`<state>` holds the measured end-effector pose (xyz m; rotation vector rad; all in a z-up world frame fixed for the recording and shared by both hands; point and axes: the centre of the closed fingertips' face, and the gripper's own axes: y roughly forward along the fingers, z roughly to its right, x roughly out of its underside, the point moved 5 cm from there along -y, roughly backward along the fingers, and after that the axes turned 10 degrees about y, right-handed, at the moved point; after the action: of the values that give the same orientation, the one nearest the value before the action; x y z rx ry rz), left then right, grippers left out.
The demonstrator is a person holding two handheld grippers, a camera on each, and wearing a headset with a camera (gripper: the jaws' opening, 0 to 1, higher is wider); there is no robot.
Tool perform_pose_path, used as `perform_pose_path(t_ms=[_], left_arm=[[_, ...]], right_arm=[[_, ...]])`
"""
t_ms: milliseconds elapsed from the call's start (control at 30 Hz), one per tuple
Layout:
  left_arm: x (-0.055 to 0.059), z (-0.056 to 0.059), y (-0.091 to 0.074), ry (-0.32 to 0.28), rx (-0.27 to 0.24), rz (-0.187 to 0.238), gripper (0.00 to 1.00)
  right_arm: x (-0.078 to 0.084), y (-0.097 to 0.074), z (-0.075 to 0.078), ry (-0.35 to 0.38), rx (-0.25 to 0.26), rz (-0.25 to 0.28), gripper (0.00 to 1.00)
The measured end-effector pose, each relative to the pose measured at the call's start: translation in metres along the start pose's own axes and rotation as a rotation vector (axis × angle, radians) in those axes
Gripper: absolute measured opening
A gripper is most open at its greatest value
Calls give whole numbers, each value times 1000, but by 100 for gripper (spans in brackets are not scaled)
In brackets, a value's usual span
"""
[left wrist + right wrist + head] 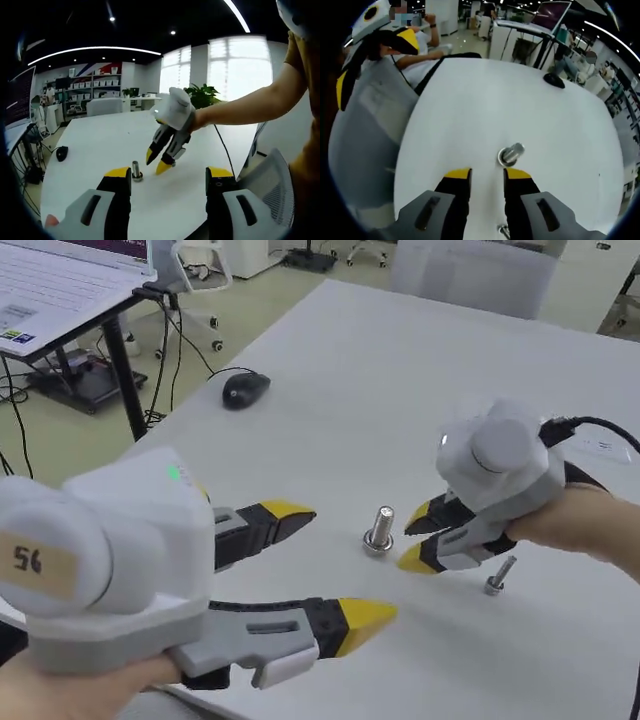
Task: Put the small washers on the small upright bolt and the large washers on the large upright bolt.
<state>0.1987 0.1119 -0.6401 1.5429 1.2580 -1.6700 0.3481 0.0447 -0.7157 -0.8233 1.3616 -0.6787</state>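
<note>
The large bolt point(380, 528) stands upright mid-table with a washer point(376, 547) around its foot. It also appears in the left gripper view point(136, 169) and the right gripper view point(512, 152). The small bolt point(499, 575) stands to its right, below the right gripper. My right gripper point(415, 537) hovers just right of the large bolt, jaws a little apart with nothing between them point(487, 174). My left gripper point(330, 565) is at the near left, wide open and empty point(168, 172), pointing at the large bolt. The right gripper point(156, 162) faces it.
A black mouse point(245, 388) lies on the white table point(400, 380) at the far left, near the edge. A side desk with a laptop point(60, 280) and hanging cables stands beyond that edge. Office chairs stand at the far end.
</note>
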Motion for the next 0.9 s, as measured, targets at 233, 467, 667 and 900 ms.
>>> perform_pose_path(t_ms=[233, 467, 667, 900], left_arm=[[4, 3, -2, 7, 9, -20, 59], [-2, 9, -6, 7, 38, -5, 59], [-4, 13, -5, -15, 57, 24, 60], [-4, 23, -1, -16, 96, 30, 60]], right_arm=[[-1, -23, -25, 33, 25, 165, 29], [6, -54, -50, 133, 53, 364, 34], [27, -80, -80, 199, 64, 534, 35], [62, -92, -104, 295, 91, 589, 42]])
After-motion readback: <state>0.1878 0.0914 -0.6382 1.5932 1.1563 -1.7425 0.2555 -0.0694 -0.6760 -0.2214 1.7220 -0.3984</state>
